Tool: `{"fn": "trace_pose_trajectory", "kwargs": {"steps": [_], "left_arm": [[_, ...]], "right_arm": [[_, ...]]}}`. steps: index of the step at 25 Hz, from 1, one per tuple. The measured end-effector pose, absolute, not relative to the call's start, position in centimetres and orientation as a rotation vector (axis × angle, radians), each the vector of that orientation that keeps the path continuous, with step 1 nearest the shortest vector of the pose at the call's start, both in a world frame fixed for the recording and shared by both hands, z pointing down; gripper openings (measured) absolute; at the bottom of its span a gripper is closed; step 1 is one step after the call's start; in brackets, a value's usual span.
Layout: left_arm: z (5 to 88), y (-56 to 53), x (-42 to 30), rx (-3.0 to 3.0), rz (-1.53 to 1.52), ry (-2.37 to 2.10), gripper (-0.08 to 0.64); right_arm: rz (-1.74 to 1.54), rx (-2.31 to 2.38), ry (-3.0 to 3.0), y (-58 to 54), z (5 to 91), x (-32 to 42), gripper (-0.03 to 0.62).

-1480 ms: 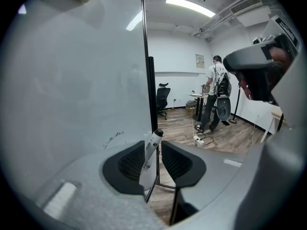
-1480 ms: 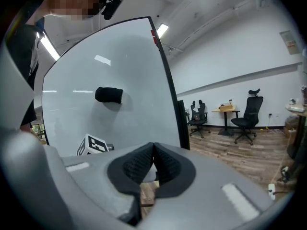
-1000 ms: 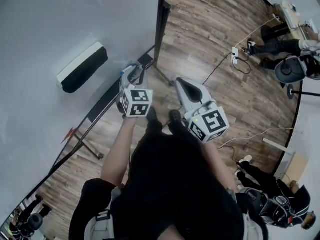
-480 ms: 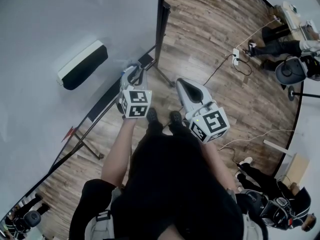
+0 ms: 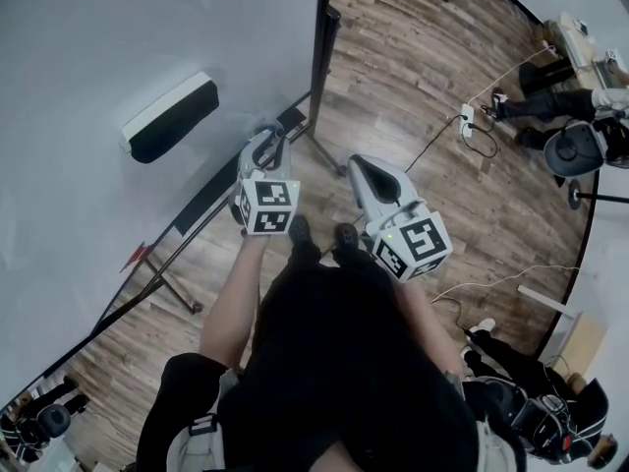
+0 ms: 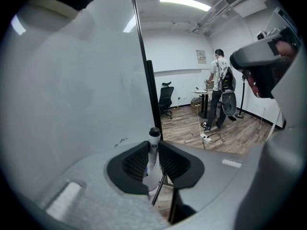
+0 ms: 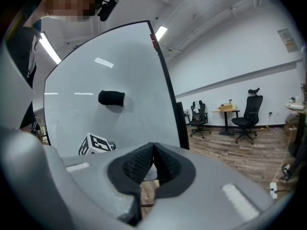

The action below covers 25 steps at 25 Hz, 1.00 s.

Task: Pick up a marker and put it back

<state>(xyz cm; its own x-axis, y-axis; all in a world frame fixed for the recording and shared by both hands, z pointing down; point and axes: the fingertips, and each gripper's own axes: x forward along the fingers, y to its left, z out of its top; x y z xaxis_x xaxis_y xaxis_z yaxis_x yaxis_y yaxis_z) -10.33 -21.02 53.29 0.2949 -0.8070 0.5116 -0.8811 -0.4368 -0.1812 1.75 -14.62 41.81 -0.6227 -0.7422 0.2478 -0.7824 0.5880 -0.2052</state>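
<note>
Head view has drifted slightly since a second ago: whiteboard (image 5: 118, 47) and eraser (image 5: 169, 116) sit higher in frame, grippers unmoved.
Left gripper (image 6: 153, 153) at the board's lower right corner pinches the marker (image 6: 153, 139) upright, probably staged for return to the ledge (image 5: 221, 193). Right gripper (image 7: 152, 159) is pressed together, empty, parked clear. Only the left gripper view shows the marker; the head view doesn't.

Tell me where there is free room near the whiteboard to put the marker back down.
The dark ledge under the whiteboard looks bare to the left of the left gripper, which holds the marker. The board is free all around the eraser. It is tight only towards the right gripper, by the board's edge.
</note>
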Motion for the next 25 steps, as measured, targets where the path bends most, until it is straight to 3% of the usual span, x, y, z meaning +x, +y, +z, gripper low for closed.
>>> {"fn": "trace_pose_trajectory", "kwargs": {"steps": [25], "left_arm": [[44.7, -17.1, -8.5, 2.325, 0.580, -1.958, 0.078]], "right_arm": [[0.419, 1.096, -2.835, -13.7, 39.0, 6.5, 0.002]]}}
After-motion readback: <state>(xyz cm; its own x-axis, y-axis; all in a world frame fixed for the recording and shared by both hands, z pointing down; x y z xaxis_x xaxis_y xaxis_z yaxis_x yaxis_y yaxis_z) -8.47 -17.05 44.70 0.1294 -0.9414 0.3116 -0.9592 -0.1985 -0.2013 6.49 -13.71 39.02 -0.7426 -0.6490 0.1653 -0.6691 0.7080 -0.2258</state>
